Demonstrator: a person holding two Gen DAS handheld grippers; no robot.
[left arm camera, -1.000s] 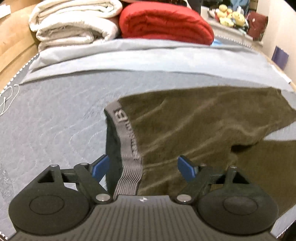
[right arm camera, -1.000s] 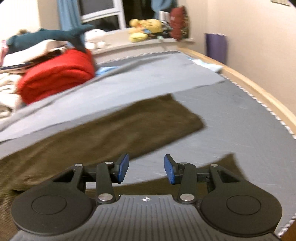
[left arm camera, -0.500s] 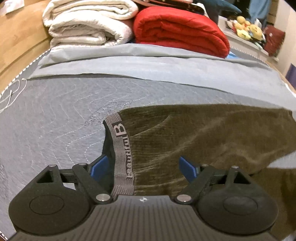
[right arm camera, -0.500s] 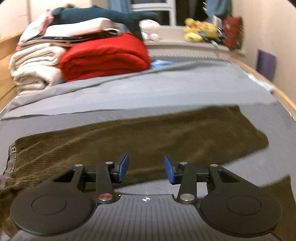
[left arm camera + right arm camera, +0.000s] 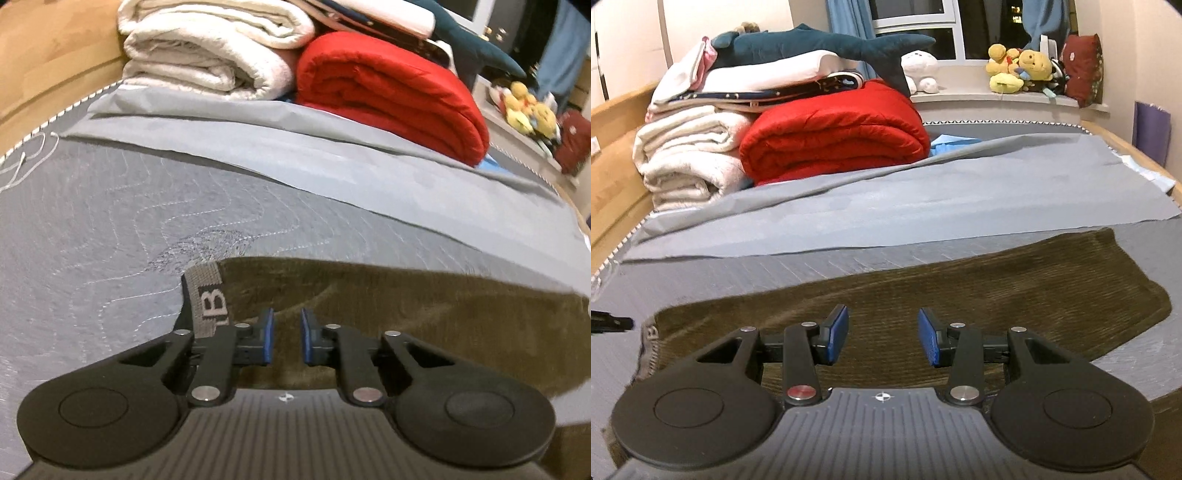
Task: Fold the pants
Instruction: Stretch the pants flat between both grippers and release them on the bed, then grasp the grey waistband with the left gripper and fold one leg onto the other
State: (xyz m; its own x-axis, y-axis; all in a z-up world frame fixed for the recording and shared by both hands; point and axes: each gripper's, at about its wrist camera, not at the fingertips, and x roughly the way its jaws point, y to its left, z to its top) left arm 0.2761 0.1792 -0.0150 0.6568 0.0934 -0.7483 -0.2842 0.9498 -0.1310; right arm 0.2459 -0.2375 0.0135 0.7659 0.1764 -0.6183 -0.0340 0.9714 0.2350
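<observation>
The left gripper [image 5: 285,339] is now sitting just past the grey elastic waistband [image 5: 208,299] of the olive-brown corduroy pants [image 5: 424,306], over the cloth, where before it straddled the band; its jaws have just been closing to a narrow gap, and whether cloth is being pinched cannot be told. The right gripper [image 5: 882,334] is now facing the head of the grey quilted bed [image 5: 701,273], having swung away from the right edge.
</observation>
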